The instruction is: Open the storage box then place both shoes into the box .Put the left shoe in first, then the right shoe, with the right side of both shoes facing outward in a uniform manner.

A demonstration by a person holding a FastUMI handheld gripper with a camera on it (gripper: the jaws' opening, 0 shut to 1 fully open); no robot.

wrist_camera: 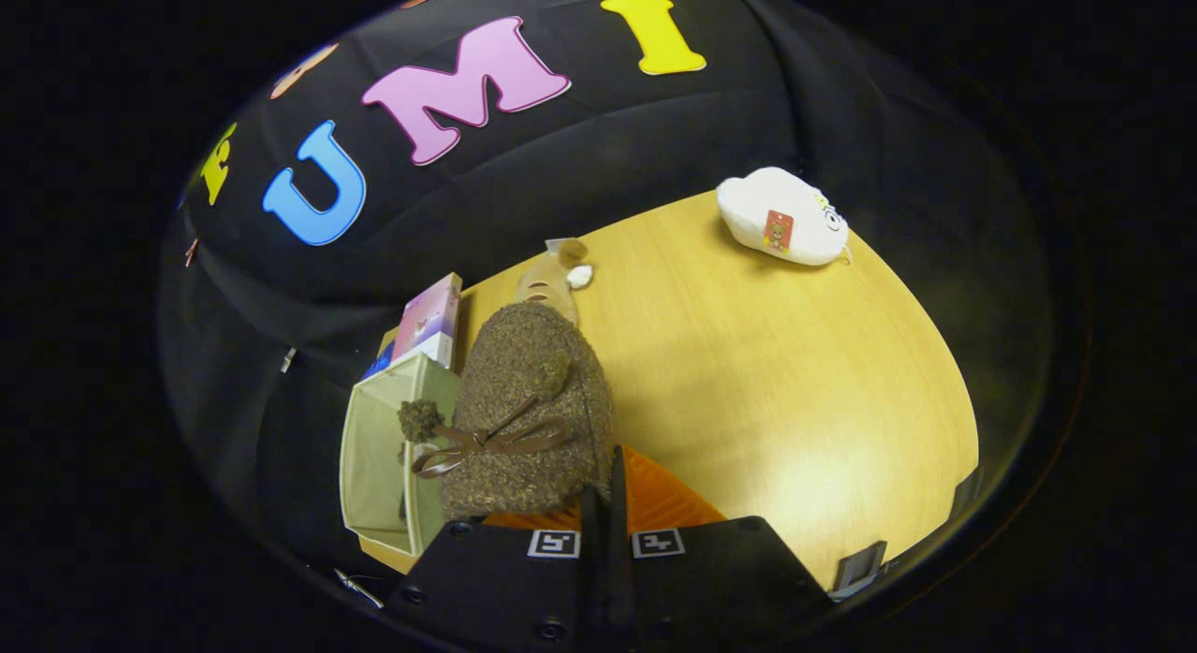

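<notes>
Gripper with fingers drawn together, pinching the near edge of a fuzzy brown shoe with bow and pompoms, shoe held just right of the open beige storage box, wooden table, white plush slipper far right, plush toy beyond

The shoe is brown and fuzzy with a brown bow, the box is pale beige, the surface is light yellow wood, the cloud toy is white.

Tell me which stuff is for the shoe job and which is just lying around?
For the job: fuzzy brown shoe pinched in the tongs; open storage box.
Just lying around: white plush toy; small brown toy; pink carton.
</notes>
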